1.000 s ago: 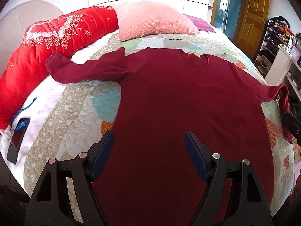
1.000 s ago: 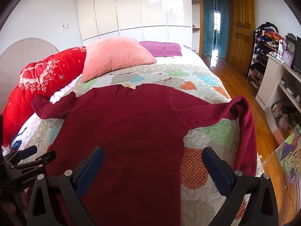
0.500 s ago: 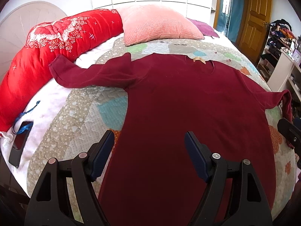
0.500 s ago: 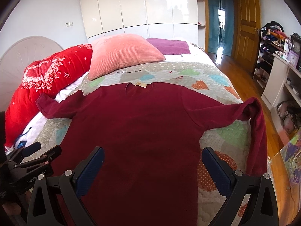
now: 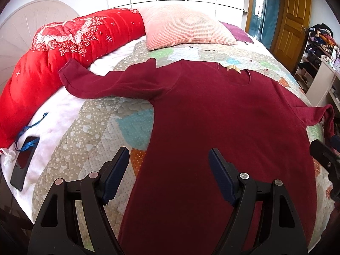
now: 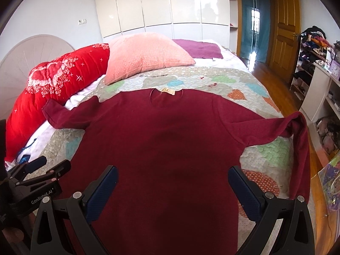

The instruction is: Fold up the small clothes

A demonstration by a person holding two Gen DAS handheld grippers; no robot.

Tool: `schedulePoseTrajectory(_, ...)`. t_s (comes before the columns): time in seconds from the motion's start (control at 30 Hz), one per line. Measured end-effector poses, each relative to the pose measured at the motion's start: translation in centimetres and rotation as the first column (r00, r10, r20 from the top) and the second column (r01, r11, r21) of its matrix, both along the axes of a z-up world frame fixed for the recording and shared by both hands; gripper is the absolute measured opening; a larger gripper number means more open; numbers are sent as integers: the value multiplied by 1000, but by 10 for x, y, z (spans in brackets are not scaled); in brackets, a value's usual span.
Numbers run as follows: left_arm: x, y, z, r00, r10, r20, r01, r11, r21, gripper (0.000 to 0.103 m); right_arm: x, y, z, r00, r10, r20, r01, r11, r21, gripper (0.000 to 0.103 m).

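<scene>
Both views drifting leftward since a second ago, left gripper and right gripper hovering wide and empty over the maroon sweater, sweater lying flat on the patchwork quilt, one sleeve dangling off the bed edge.

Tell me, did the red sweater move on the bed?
No. The sweater lies where it did: its cuff still lies at the red bolster, and its collar label sits by the same orange quilt heart.
</scene>
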State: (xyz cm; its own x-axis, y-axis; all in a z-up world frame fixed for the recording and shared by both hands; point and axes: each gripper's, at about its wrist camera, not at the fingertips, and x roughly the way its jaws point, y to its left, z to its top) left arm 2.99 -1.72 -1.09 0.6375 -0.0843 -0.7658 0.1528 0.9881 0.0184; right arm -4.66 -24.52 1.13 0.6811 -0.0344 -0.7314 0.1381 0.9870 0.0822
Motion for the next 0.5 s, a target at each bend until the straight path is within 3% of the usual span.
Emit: schedulePoseTrajectory(0.5, 3, 2, -4, 1000, 1, -18, -2, 1000, -15, 77, 9, 10, -6, 1000, 11, -20, -12, 1000, -21, 103)
